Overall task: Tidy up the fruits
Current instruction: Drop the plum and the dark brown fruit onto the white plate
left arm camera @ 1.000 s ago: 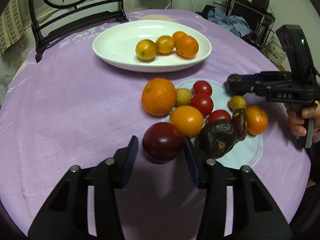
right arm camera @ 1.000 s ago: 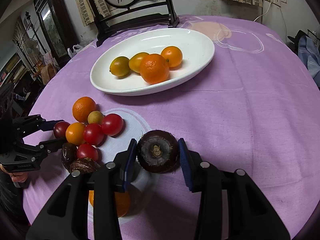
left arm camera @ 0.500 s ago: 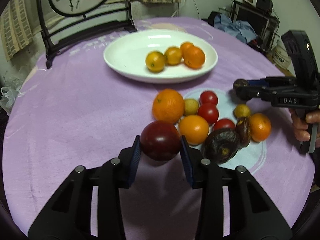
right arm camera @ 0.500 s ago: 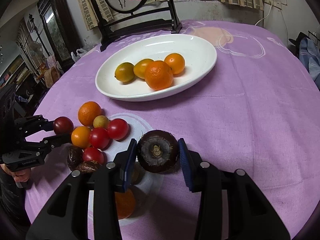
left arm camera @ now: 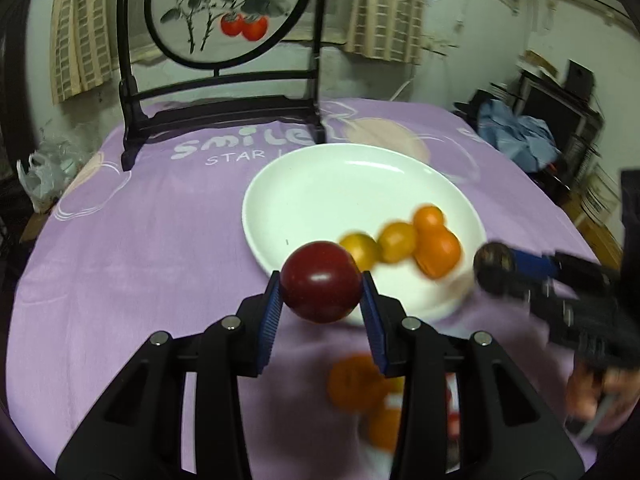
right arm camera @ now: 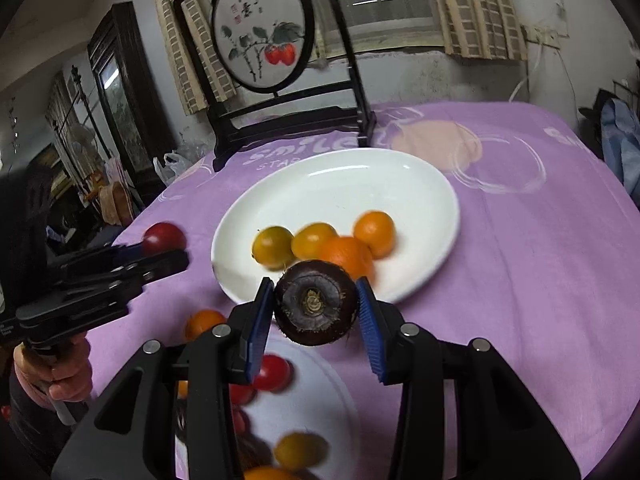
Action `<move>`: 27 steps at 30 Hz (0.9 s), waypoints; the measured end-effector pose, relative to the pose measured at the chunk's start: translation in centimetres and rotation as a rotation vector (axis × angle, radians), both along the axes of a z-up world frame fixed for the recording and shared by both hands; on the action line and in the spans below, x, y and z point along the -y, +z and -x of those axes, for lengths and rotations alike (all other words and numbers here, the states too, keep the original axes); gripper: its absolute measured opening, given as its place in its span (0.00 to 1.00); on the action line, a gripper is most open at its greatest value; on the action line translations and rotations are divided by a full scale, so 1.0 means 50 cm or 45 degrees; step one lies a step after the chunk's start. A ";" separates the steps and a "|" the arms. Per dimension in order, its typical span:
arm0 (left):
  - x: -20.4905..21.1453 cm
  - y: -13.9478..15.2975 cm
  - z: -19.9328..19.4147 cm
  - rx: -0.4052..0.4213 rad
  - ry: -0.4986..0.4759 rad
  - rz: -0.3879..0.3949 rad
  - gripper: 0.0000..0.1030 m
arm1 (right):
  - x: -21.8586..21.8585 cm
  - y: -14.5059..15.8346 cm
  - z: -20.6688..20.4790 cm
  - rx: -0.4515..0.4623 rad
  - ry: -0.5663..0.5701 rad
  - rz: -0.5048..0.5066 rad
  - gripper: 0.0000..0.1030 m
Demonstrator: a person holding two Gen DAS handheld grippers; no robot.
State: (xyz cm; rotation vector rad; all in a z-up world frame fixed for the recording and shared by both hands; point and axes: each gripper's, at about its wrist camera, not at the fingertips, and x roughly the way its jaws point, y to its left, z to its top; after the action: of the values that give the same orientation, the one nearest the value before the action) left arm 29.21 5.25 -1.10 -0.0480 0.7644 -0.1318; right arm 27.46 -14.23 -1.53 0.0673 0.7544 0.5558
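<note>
1. The left gripper (left arm camera: 321, 294) has its blue-padded fingers (left arm camera: 270, 312) clenched on a dark red round fruit (left arm camera: 320, 282), held clear of the cloth at the centre of the left wrist view.
2. The right gripper (right arm camera: 316, 310) has its fingers (right arm camera: 256, 320) clamped on a dark purple-brown fruit (right arm camera: 315, 303), stem scar facing the camera, at the centre of the right wrist view.
3. Just beyond both held fruits lies the white oval plate (left arm camera: 320, 184), in the middle of each frame. On it sit four small orange and yellow citrus fruits (left arm camera: 400, 242) in a cluster at its near right side.
4. In the lower part of both frames, blurred, the remaining fruits (right arm camera: 272, 372) lie on the purple cloth of the bench (left arm camera: 120, 248): oranges and small red tomatoes can be made out.
5. A hand (right arm camera: 60, 372) grips the left tool's handle at the lower left of the right wrist view.
6. At the top of both frames stands a dark frame with a round painted panel (left arm camera: 226, 8).
</note>
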 end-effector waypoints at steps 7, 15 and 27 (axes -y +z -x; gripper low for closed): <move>-0.011 -0.038 -0.096 -0.095 0.058 0.015 0.38 | -0.073 -0.017 -0.046 -0.007 0.081 0.129 0.41; -0.005 -0.047 -0.120 -0.082 0.061 -0.025 0.59 | -0.088 -0.021 -0.050 0.025 0.113 0.135 0.47; -0.015 0.003 -0.012 0.022 0.146 -0.075 0.85 | -0.049 0.015 0.006 0.047 0.118 0.092 0.47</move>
State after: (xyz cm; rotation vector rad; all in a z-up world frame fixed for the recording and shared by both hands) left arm 29.81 6.02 -0.95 -0.0347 0.7460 -0.0008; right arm 27.13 -11.77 -0.81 -0.0451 0.7437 0.6160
